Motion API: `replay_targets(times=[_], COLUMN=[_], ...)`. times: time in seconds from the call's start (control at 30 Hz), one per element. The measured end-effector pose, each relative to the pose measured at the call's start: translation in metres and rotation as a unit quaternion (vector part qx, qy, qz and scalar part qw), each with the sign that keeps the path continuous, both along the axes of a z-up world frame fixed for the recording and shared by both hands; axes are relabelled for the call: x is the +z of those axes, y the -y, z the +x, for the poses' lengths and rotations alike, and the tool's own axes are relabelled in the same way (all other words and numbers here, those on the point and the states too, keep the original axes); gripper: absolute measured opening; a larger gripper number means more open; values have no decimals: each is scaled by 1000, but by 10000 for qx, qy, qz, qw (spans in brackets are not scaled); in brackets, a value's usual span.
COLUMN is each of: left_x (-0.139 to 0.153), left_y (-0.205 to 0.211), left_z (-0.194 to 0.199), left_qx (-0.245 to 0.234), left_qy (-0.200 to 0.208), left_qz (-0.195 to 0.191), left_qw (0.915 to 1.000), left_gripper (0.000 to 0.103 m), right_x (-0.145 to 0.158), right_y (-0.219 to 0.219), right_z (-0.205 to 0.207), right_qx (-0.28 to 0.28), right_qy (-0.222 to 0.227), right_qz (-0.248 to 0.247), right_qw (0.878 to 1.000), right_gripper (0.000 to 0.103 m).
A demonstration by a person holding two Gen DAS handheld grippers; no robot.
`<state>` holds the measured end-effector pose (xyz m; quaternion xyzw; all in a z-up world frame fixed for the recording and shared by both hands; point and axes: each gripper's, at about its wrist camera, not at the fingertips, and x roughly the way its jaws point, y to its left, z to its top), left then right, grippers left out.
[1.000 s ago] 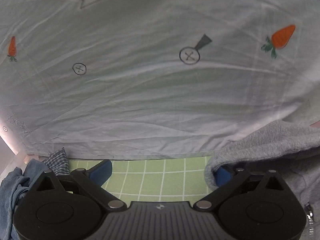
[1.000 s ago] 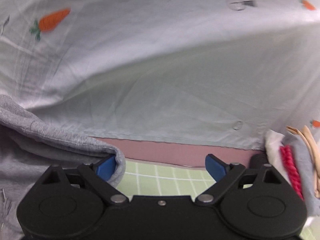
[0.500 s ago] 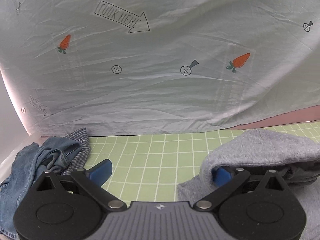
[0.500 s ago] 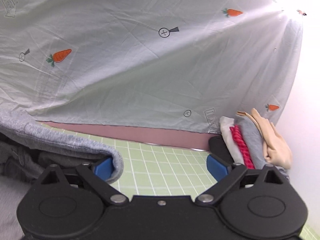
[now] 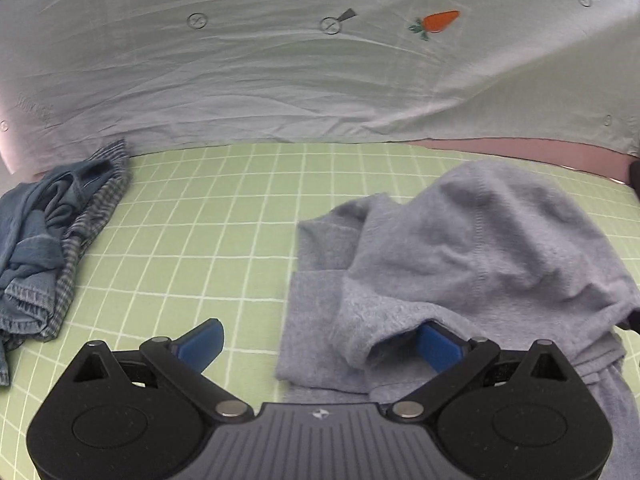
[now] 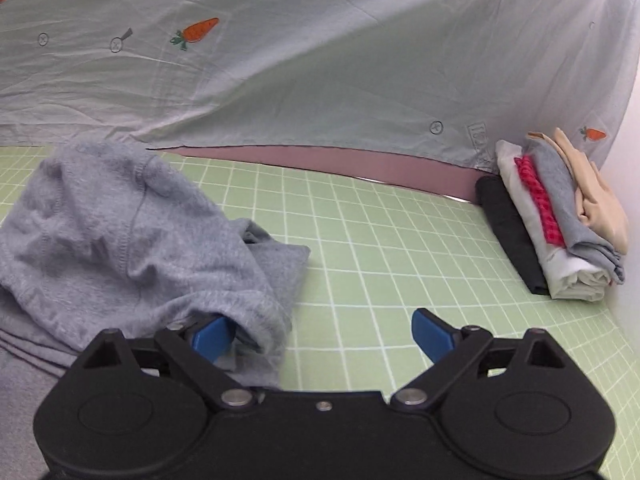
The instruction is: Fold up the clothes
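Green gridded mat [image 5: 224,216] covers the desk; pale sheet [image 5: 280,80] printed with carrots hangs behind. Grey sweatshirt [image 5: 492,248], crumpled, lies on the mat between both tools. Left tongs [image 5: 316,346]: spread wide, right-hand pad tucked under a fold of the sweatshirt, nothing clamped. Right tongs [image 6: 324,334]: spread wide, left-hand pad inside the sweatshirt's edge, nothing clamped. Denim and checked garments [image 5: 44,248]: heaped at the mat's left edge. Folded stack [image 6: 556,216], black, white, red, grey, beige: far right corner.
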<state>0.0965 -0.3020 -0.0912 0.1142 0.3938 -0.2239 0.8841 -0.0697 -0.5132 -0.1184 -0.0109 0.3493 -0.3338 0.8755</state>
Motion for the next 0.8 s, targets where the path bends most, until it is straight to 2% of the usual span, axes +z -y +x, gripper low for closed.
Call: replay_targets(times=[0.1, 0.2, 0.3, 0.37, 0.43, 0.47, 0.53, 0.6, 0.8], left_x=[3, 5, 3, -7, -24, -31, -35, -32, -4], left_y=[2, -3, -6, -7, -9, -10, -15, -17, 2], left_z=[-2, -2, 4, 11, 19, 23, 27, 29, 38], left_qx=[-256, -201, 36, 208, 414, 505, 612, 669, 396], left_qy=[-109, -143, -116, -155, -266, -357, -509, -566, -325], left_qz=[-262, -484, -371, -84, 272, 357, 288, 173, -238], left_qw=[9993, 9985, 9992, 9996, 9984, 9974, 9964, 9960, 9984], left_gripper=[101, 101, 101, 101, 101, 101, 101, 101, 101], right_x=[7, 13, 14, 7, -12, -21, -38, -37, 0], right_y=[-7, -10, -9, -5, 2, 6, 17, 24, 23], right_z=[3, 3, 4, 8, 15, 19, 23, 23, 36], right_qx=[245, 343, 335, 251, 66, -25, -121, -253, -91], right_qy=[179, 360, 464, 291, -167, -393, -658, -492, 340], right_qz=[98, 175, 232, 227, 218, 217, 570, 796, 773], right_qw=[9995, 9986, 9981, 9990, 9996, 9990, 9961, 9953, 9964], right_gripper=[96, 96, 97, 97, 97, 97, 97, 97, 97])
